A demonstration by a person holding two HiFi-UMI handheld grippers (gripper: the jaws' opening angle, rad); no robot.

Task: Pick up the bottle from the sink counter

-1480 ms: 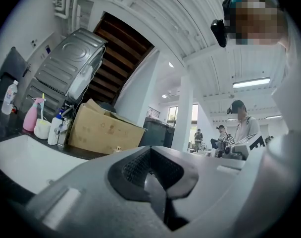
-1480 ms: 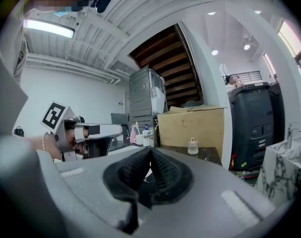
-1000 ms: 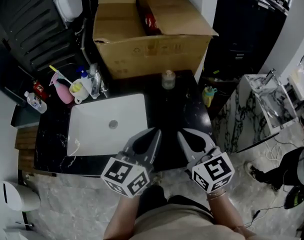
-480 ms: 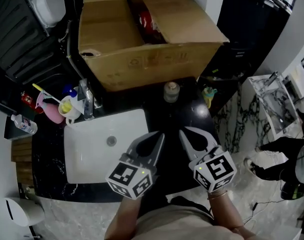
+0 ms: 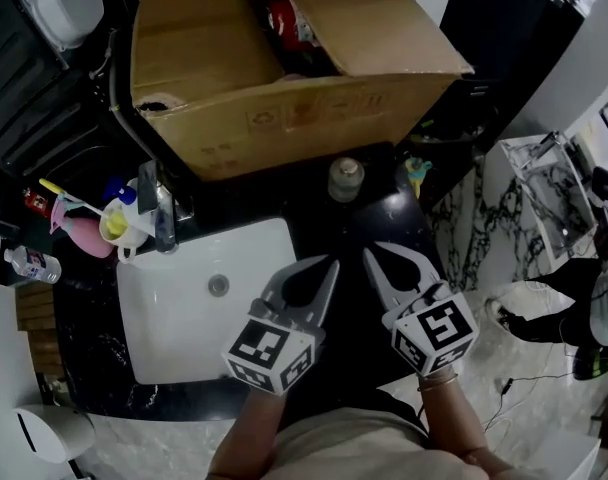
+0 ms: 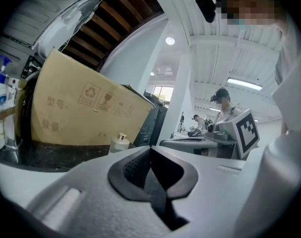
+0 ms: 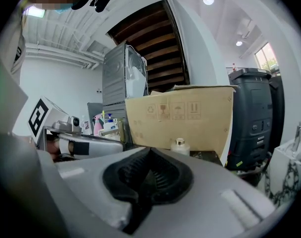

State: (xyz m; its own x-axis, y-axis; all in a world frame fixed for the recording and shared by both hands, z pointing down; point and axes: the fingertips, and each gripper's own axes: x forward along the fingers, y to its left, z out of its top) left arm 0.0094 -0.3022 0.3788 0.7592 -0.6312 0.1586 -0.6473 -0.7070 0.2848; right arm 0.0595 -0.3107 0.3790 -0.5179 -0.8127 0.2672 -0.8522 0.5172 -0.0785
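Squarely ahead of both tools, the small pale plastic bottle with a beige cap (image 5: 345, 179) stands upright on the black marbled counter (image 5: 314, 204). It is close in front of the large open brown cardboard box (image 5: 284, 108). Neither tool touches it; it stands apart from both tips.

The left tool (image 5: 328, 264) is clenched on nothing. Its two grey jaws meet at the tip, and the left gripper view shows the dark pads pressed together, with the bottle beyond them and a little to the left. This tool hangs over the right edge of the white rectangular sink basin (image 5: 174, 318).

The right tool (image 5: 370, 254) is likewise clenched and empty, jaws together, above the dark counter just right of the basin. In the right gripper view the bottle sits beyond the tip, slightly to the right, against the box's printed side. The two tools are side by side and near each other, tips pointing toward the box, each with its marker cube at the end nearest the person.

At the basin's back left corner stands a chrome faucet (image 5: 162, 218), with a yellow cup (image 5: 117, 225) and a pink spray bottle (image 5: 72, 238) beside it. Something red (image 5: 282, 18) lies inside the box.
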